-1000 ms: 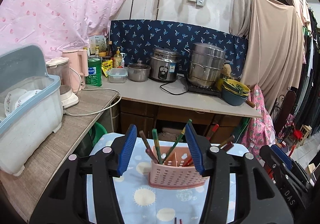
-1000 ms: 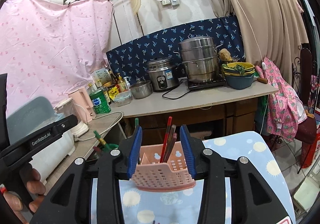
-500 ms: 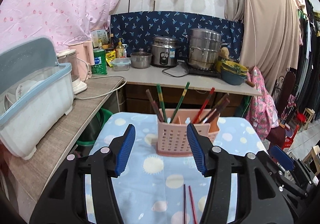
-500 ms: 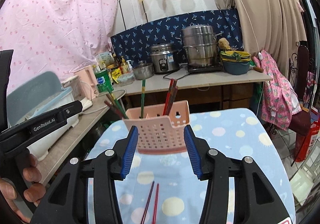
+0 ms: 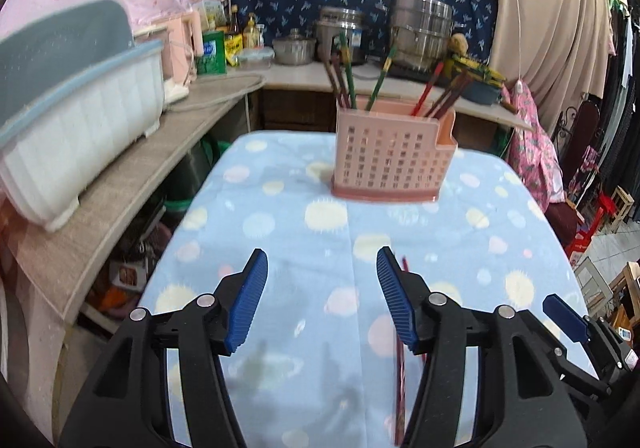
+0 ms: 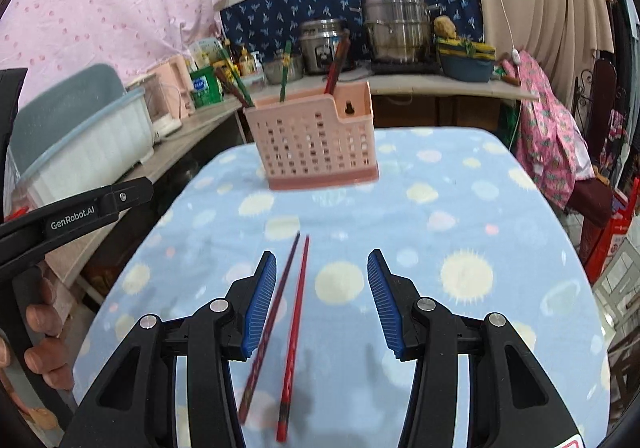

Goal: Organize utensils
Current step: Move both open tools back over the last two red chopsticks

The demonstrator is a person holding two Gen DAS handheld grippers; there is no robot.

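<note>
The left gripper (image 5: 322,298) hangs over the blue dotted cloth (image 5: 304,348) with its fingers spread wide and nothing between them. The right gripper (image 6: 322,302) is likewise released and empty.

Between the right fingers, close to the left pad, lie two loose chopsticks (image 6: 294,328) flat on the cloth, side by side and nearly parallel, running away from the fingers toward the pink basket (image 6: 314,142). In the left wrist view the same pair shows only partly, just beside and behind the right pad, mostly hidden by the finger.

The basket stands upright ahead of both pairs of fingers, well apart from them, near the far edge of the cloth. Several chopsticks (image 5: 376,86) stand tilted in it, green and dark ones toward its left end, red and dark ones toward its right.

Bare cloth lies between the fingertips and the basket. The cloth's left edge drops off beside a wooden counter (image 5: 120,184), which carries a white dish bin (image 5: 76,132) with a grey-blue lid. To the right of the fingers the cloth's edge falls to the floor, with a pink floral garment (image 6: 548,144) hanging beyond it. Behind the basket a second counter holds steel pots (image 6: 394,28) and bottles.
</note>
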